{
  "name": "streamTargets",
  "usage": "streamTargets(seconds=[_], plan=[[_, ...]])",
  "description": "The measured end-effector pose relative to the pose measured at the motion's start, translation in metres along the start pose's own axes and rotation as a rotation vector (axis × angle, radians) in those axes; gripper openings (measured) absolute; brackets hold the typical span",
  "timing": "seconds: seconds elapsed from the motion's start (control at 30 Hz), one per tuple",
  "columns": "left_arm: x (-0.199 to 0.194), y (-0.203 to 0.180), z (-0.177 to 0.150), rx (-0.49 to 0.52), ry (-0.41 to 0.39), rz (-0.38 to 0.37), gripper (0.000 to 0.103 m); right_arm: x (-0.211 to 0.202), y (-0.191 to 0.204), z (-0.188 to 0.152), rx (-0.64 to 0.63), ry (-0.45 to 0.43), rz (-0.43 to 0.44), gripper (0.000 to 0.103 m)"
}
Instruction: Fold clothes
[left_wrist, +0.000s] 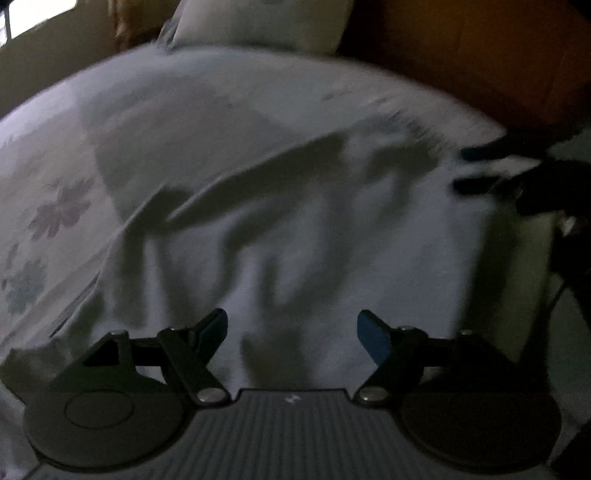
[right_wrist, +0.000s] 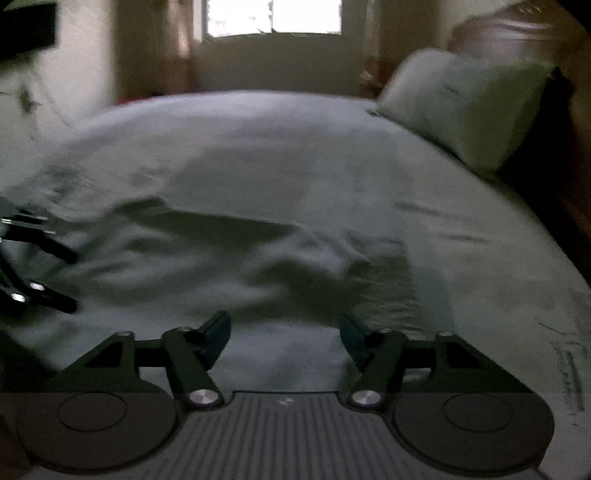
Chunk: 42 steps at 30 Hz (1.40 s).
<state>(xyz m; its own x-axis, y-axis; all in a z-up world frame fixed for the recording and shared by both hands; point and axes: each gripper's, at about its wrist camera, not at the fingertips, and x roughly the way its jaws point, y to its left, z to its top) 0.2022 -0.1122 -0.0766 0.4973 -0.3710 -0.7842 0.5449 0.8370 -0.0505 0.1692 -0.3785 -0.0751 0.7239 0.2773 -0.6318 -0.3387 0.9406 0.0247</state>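
Looking along my left tool (left_wrist: 291, 332), spread wide and empty, I see one rumpled white garment (left_wrist: 295, 229) on the floral bed (left_wrist: 48, 206), one pillow (left_wrist: 266, 22). Right view: my right tool (right_wrist: 284, 332), also apart, empty, above the same soft cloth.

We are in a home bedroom, dim and lit mostly from outside. A bed (right_wrist: 461, 236) fills both views, covered by a pale sheet (left_wrist: 51, 206) printed with faded flowers. At the head of the bed a pillow (right_wrist: 465, 107) leans against a dark wooden headboard (left_wrist: 480, 62). Beyond the far side of the bed we see a bright window (right_wrist: 273, 16) set in a plain wall, with a curtain (right_wrist: 183, 33) hanging just beside it.
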Motion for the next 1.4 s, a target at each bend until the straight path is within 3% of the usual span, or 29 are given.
streamTargets(seconds=[0.1, 0.2, 0.23, 0.33, 0.5, 0.6, 0.7, 0.83, 0.93, 1.1, 1.17, 1.33, 1.4], plan=[[-0.001, -0.016, -0.006, -0.008, -0.029, 0.008, 0.081, 0.01, 0.024, -0.008, -0.034, 0.026, 0.016, 0.077], [0.011, -0.026, -0.021, -0.054, 0.004, 0.033, 0.081, 0.026, 0.033, -0.026, -0.058, 0.096, -0.035, 0.079], [0.016, -0.027, -0.028, -0.082, 0.026, 0.037, 0.082, 0.023, 0.03, -0.03, -0.046, 0.094, -0.038, 0.085], [0.009, -0.021, -0.046, -0.212, 0.012, -0.017, 0.086, 0.01, 0.028, -0.035, -0.033, 0.098, -0.057, 0.085], [-0.003, -0.015, -0.044, -0.275, -0.062, -0.038, 0.086, -0.002, 0.043, -0.024, -0.025, 0.044, -0.045, 0.089], [0.007, -0.018, -0.053, -0.277, -0.02, -0.004, 0.086, 0.017, 0.05, -0.026, -0.016, 0.081, -0.041, 0.091], [0.0, -0.02, -0.057, -0.267, -0.012, -0.007, 0.086, 0.028, 0.055, -0.035, -0.028, 0.091, -0.071, 0.103], [-0.014, -0.02, -0.06, -0.259, -0.01, -0.02, 0.086, 0.028, 0.044, -0.041, 0.03, 0.091, -0.054, 0.103], [-0.016, -0.009, -0.054, -0.266, -0.063, 0.001, 0.086, 0.029, 0.046, -0.042, 0.027, 0.092, -0.064, 0.103], [0.003, -0.008, -0.062, -0.317, 0.014, -0.008, 0.086, 0.028, 0.048, -0.045, 0.03, 0.089, -0.067, 0.103], [-0.001, -0.014, -0.067, -0.296, 0.001, -0.004, 0.087, 0.028, 0.048, -0.045, 0.029, 0.087, -0.067, 0.103], [-0.019, -0.002, -0.073, -0.372, 0.001, -0.061, 0.09, 0.028, 0.047, -0.045, 0.03, 0.087, -0.066, 0.103], [-0.025, 0.004, -0.067, -0.367, -0.021, -0.046, 0.09, 0.028, 0.047, -0.045, 0.031, 0.086, -0.067, 0.103]])
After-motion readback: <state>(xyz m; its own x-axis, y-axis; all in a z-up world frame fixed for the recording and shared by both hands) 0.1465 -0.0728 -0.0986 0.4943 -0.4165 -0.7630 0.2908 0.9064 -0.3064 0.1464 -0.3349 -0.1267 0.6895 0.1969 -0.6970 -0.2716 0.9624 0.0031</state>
